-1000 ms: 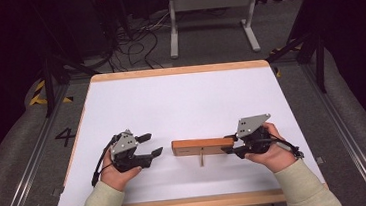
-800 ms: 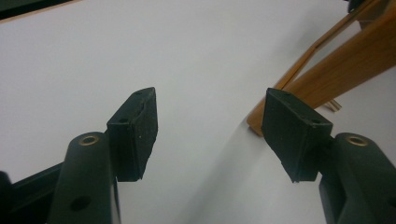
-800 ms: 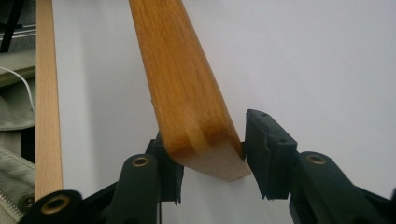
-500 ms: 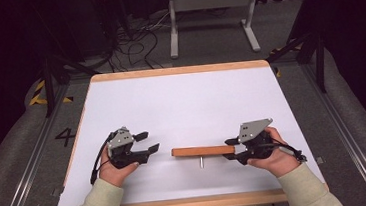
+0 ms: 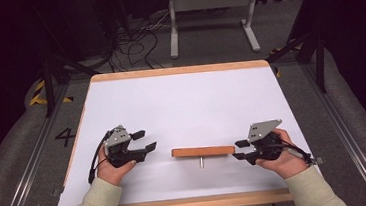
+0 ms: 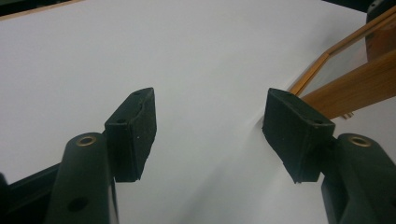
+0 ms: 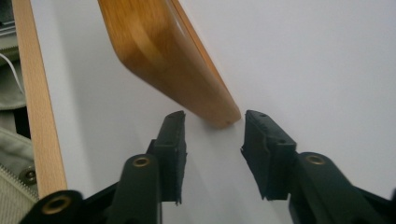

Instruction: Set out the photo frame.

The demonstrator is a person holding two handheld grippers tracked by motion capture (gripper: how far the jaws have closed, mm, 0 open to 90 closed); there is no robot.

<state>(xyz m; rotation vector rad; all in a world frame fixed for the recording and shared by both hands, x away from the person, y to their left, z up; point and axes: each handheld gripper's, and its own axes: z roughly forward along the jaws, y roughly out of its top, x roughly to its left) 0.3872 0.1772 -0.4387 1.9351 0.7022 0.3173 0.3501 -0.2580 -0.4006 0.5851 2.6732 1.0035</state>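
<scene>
Black jaws on my right gripper (image 5: 242, 149) have just been closing, yet they stand apart at the end of the wooden frame (image 5: 203, 151), not gripping it. That leaves the frame lying free on the white table (image 5: 181, 108), so I judge the grasp still to come. Compared with earlier, it lies flatter. My left gripper (image 5: 144, 141) waits open beside it.
</scene>
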